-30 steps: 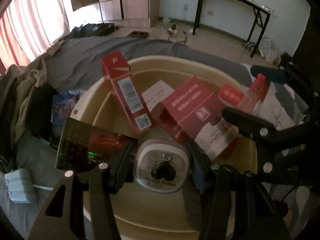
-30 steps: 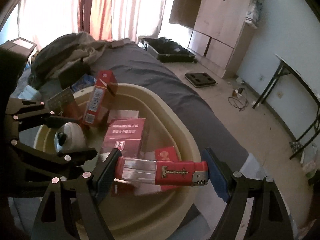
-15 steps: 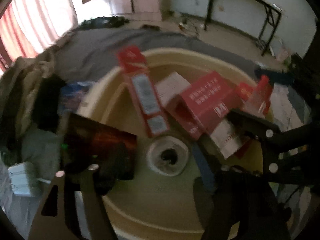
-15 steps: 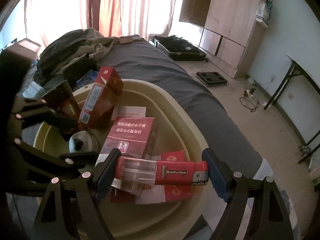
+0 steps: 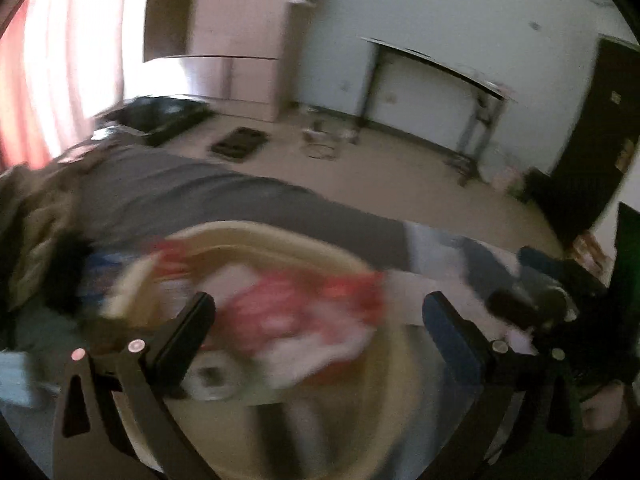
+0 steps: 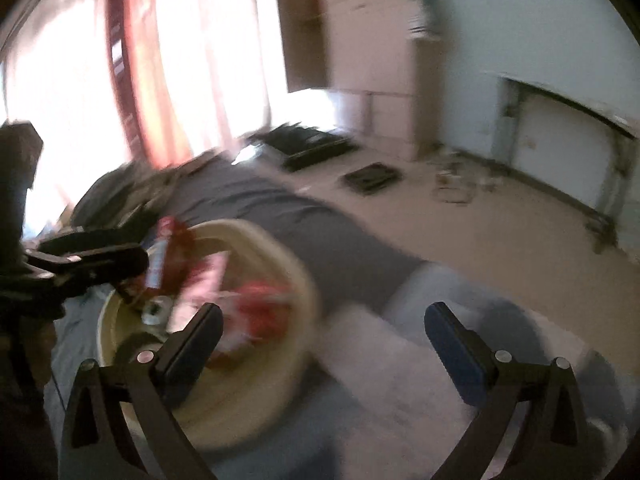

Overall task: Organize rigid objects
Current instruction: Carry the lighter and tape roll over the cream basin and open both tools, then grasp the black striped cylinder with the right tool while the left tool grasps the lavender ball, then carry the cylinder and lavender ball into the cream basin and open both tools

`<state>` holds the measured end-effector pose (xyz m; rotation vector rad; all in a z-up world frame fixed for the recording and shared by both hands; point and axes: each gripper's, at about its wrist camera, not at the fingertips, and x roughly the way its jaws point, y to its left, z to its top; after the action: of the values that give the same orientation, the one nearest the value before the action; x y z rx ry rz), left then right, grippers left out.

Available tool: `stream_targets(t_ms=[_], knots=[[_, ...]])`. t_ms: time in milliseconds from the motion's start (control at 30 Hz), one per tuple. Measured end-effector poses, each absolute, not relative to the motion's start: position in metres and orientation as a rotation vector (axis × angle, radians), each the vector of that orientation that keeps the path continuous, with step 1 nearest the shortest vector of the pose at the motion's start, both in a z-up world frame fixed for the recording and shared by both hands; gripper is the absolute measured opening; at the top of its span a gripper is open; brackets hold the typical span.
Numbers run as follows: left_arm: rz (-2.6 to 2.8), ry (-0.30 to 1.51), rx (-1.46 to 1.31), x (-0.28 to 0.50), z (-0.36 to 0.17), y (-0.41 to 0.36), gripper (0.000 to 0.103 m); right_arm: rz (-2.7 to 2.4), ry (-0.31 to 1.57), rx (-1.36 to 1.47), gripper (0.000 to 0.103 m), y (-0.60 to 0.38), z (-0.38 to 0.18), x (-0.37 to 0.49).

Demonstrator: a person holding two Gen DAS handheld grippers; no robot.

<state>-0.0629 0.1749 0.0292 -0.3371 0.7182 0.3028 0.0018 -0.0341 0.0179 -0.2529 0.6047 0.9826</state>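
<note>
Both views are blurred by motion. A cream basin (image 5: 280, 240) sits on the grey bed and holds several red boxes (image 5: 288, 312) and a round white tin (image 5: 212, 380). My left gripper (image 5: 320, 320) is open and empty above the basin. In the right wrist view the basin (image 6: 296, 280) lies lower left with the red boxes (image 6: 260, 308) inside. My right gripper (image 6: 324, 332) is open and empty over the basin's right rim. The left gripper's finger (image 6: 92, 256) shows at the left of that view.
The grey bed sheet (image 5: 200, 196) runs behind the basin, with a pile of clothes (image 5: 28, 216) at the left. A white cloth (image 6: 420, 360) lies right of the basin. Beyond the bed are bare floor, a wooden cabinet (image 6: 372, 72) and a black-legged table (image 5: 436, 76).
The left gripper let go of the round tin, which now lies in the basin, and opened wide. The right gripper released the red and clear box. Both grippers lifted and tilted up.
</note>
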Motion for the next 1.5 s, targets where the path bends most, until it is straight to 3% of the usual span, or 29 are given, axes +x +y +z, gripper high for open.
stream_targets(t_ms=[233, 367, 600, 800, 867, 933, 1000, 1033, 1100, 1133, 1167, 1500], knots=[[-0.111, 0.821, -0.152, 0.008, 0.011, 0.033, 0.103, 0.618, 0.609, -0.135, 0.103, -0.194, 0.018, 0.046], [-0.242, 0.866, -0.163, 0.035, -0.016, -0.010, 0.103, 0.565, 0.708, -0.115, 0.103, -0.218, -0.012, 0.065], [-0.278, 0.914, -0.053, 0.061, -0.059, -0.049, 0.103, 0.657, 0.754, -0.005, 0.103, -0.226, -0.032, 0.076], [-0.269, 0.860, -0.193, 0.072, -0.065, -0.038, 0.102, 0.689, 0.750, -0.049, 0.103, -0.238, -0.028, 0.068], [-0.283, 0.847, -0.191, 0.074, -0.067, -0.033, 0.087, 0.690, 0.754, -0.068, 0.103, -0.238, -0.029, 0.065], [-0.244, 0.848, -0.168, 0.073, -0.066, -0.029, 0.060, 0.695, 0.760, -0.086, 0.103, -0.237, -0.030, 0.065], [-0.261, 0.841, -0.188, 0.072, -0.065, -0.026, 0.059, 0.689, 0.772, -0.090, 0.102, -0.232, -0.030, 0.070], [-0.265, 0.840, -0.183, 0.071, -0.064, -0.025, 0.058, 0.687, 0.780, -0.092, 0.099, -0.228, -0.031, 0.072], [-0.273, 0.840, -0.161, 0.070, -0.064, -0.025, 0.057, 0.687, 0.795, -0.119, 0.077, -0.220, -0.034, 0.077], [-0.276, 0.843, -0.149, 0.069, -0.061, -0.024, 0.057, 0.691, 0.799, -0.132, 0.059, -0.215, -0.036, 0.078], [-0.273, 0.843, -0.139, 0.064, -0.058, -0.021, 0.057, 0.695, 0.796, -0.143, 0.051, -0.210, -0.038, 0.078], [0.116, 0.676, -0.227, -0.026, 0.029, 0.128, 0.057, 0.849, 0.600, -0.101, 0.051, -0.163, 0.017, 0.037]])
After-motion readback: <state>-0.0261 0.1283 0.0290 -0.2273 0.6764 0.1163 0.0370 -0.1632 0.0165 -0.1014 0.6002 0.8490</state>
